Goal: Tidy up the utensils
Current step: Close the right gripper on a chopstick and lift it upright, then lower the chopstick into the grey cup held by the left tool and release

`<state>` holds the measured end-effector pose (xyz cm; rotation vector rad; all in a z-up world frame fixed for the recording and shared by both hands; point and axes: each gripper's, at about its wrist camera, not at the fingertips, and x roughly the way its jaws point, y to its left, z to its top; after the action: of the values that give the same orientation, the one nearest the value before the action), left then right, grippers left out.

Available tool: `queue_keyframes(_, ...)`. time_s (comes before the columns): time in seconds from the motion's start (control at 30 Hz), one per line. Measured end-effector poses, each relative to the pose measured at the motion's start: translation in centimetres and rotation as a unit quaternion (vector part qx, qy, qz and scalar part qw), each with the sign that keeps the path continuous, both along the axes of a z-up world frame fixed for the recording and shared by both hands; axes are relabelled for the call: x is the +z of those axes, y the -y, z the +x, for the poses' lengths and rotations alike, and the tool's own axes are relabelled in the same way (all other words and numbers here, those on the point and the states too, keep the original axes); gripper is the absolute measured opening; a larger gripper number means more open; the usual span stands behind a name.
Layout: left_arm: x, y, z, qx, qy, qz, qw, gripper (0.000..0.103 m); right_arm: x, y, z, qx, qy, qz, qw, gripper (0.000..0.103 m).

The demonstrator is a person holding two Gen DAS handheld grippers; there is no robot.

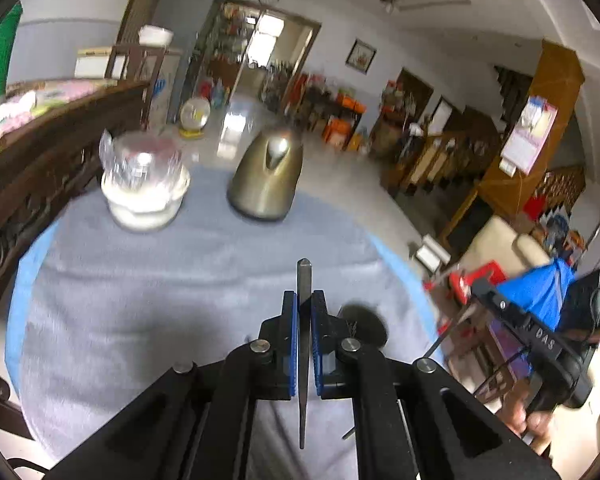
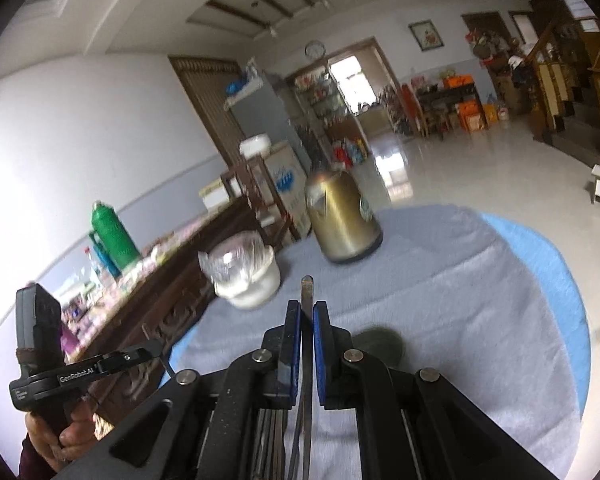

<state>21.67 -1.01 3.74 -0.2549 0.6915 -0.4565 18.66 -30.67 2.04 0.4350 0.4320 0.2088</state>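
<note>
My left gripper (image 1: 304, 294) is shut on a thin flat metal utensil (image 1: 304, 276). The utensil's blunt end sticks out past the blue pads, and its other end runs back under the jaws. My right gripper (image 2: 307, 305) is shut on a similar metal utensil (image 2: 306, 290), with more thin metal lines blurred beneath the jaws. Both grippers hang above a grey towel (image 1: 172, 280) that covers the round table. In the left wrist view the right gripper (image 1: 478, 292) shows at the right edge with a thin rod below it. In the right wrist view the left gripper (image 2: 150, 350) shows at the left edge.
A gold kettle (image 1: 266, 178) and a white pot topped with a clear wrapped glass (image 1: 144, 184) stand at the table's far side. A dark round thing (image 1: 366, 322) lies just beyond the fingers, partly hidden. A carved wooden sideboard (image 2: 172, 312) runs along the left. A person's hand (image 2: 56, 436) grips the left handle.
</note>
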Motion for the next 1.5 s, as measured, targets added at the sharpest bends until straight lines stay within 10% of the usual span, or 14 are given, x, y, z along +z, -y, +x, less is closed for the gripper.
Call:
queue_keyframes(0.37, 5.4, 6.0, 2.9, 0.034, 0.117, -0.070, 0.9901, 0.006, 3.6, 4.5, 1.4, -0.124, 0.092, 0.031, 0.988, 0.007)
queue_keyframes(0.57, 3.8, 10.5, 4.3, 0.039, 0.155, -0.029, 0.9868, 0.006, 2.4, 5.8, 2.6, -0.155, 0.083, 0.015, 0.984, 0.007)
queue_keyframes(0.97, -2.9, 12.3, 3.9, 0.016, 0.053, 0.057, 0.9968, 0.007, -1.3, 4.4, 3.3, -0.080, -0.003, -0.019, 0.997, 0.010)
queue_keyframes(1.13, -2.9, 10.0, 0.4, 0.036, 0.055, 0.112, 0.9916, 0.048, -1.9, 5.0, 0.6, -0.078, -0.014, 0.015, 0.997, 0.064)
queue_keyframes(1.5, -5.5, 5.6, -5.9, 0.080, 0.057, 0.223, 0.9698, 0.067, -2.6, 0.4, -7.4, -0.044, 0.009, 0.009, 0.999, 0.066)
